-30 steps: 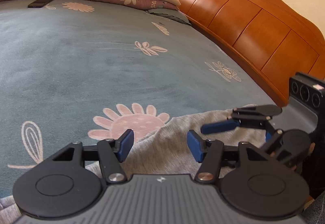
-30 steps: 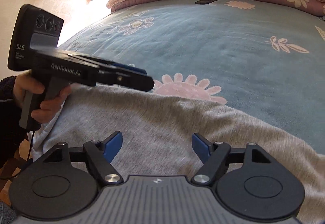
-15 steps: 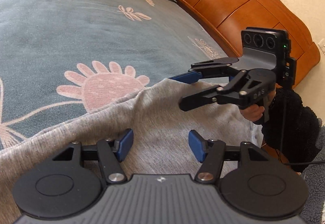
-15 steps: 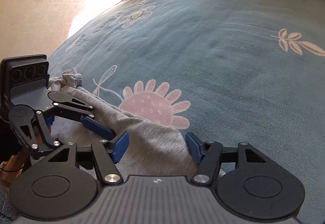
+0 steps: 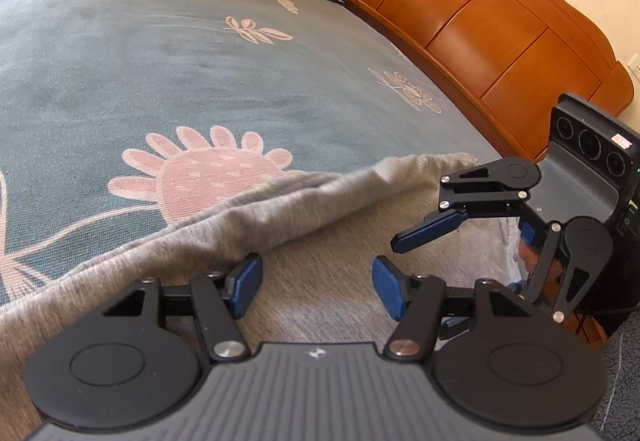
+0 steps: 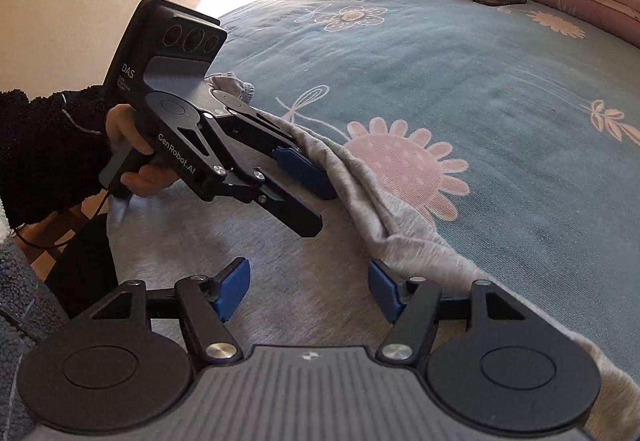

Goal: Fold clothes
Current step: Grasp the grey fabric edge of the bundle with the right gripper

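Hovering apart now, both grippers point(image 5: 316, 287) point(image 6: 308, 287) over bunched gray garment point(image 5: 280, 209).

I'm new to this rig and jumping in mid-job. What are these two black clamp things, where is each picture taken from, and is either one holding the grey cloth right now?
Each clamp is a hand-held two-finger gripper with a camera looking along its blue-padded fingers. The left wrist view shows the left gripper at the bottom and the right gripper opposite; the right wrist view shows the right gripper with the left one across from it. Both are open over a grey garment lying on the floral blue bedspread, its far edge bunched up. Neither holds anything.
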Tool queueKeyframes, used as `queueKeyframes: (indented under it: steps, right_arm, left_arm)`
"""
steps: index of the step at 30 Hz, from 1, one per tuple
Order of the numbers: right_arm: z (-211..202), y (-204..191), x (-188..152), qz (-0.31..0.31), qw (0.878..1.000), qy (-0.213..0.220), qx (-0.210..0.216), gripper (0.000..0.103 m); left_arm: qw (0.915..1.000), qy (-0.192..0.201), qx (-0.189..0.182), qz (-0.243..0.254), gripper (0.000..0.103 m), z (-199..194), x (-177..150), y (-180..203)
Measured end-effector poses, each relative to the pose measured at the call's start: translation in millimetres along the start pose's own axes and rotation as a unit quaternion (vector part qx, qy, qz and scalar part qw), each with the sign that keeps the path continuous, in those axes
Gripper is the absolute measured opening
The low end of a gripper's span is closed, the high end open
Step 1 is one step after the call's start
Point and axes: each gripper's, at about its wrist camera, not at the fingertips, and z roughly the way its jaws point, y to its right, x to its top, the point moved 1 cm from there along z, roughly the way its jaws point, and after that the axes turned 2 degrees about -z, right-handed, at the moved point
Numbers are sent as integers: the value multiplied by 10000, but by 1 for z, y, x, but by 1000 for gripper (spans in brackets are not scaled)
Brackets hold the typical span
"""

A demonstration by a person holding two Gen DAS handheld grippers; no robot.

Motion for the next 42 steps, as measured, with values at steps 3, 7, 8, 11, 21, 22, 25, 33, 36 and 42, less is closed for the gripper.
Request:
queueKeyframes:
  steps: [3, 7, 8, 11, 21, 22, 25, 33, 36, 42]
  right_arm:
    - [12, 7, -10, 297, 9996, -31, -19, 73]
    - [-6, 10, 9, 194, 9985, 426, -292, 72]
    - [-10, 15, 19, 167, 9976, 517, -426, 72]
    - [-9, 45, 44, 188, 9961, 528, -676, 70]
    - [2, 66, 12, 711, 9971, 203, -186, 25]
    - [4, 58, 5, 617, 9978, 116, -214, 25]
    - [2, 49, -6, 618, 9971, 285, -349, 28]
    - [-7, 36, -18, 561, 9955, 488, -582, 41]
    - [-10, 38, -20, 654, 9951, 528, -528, 41]
    - [-30, 48, -9, 946, 9895, 923, -577, 42]
  left_arm:
    - [10000, -25, 33, 20, 62, 1, 1, 1]
    - [10000, 0, 22, 76, 62, 2, -1, 1]
    - [10000, 16, 8, 49, 62, 2, -1, 0]
    - [10000, 35, -22, 10, 62, 1, -1, -1]
    - [9977, 647, 21, 200, 60, -29, 16, 17]
    - [9955, 876, 2, 360, 60, -38, 23, 23]
    - [9920, 875, 492, 769, 61, -29, 49, 32]
    - [9743, -253, 1062, 1969, 60, 29, 42, 51]
    - [9708, -284, 1010, 2156, 62, 25, 39, 56]
    - [9661, -538, 1176, 2232, 62, 41, 30, 52]
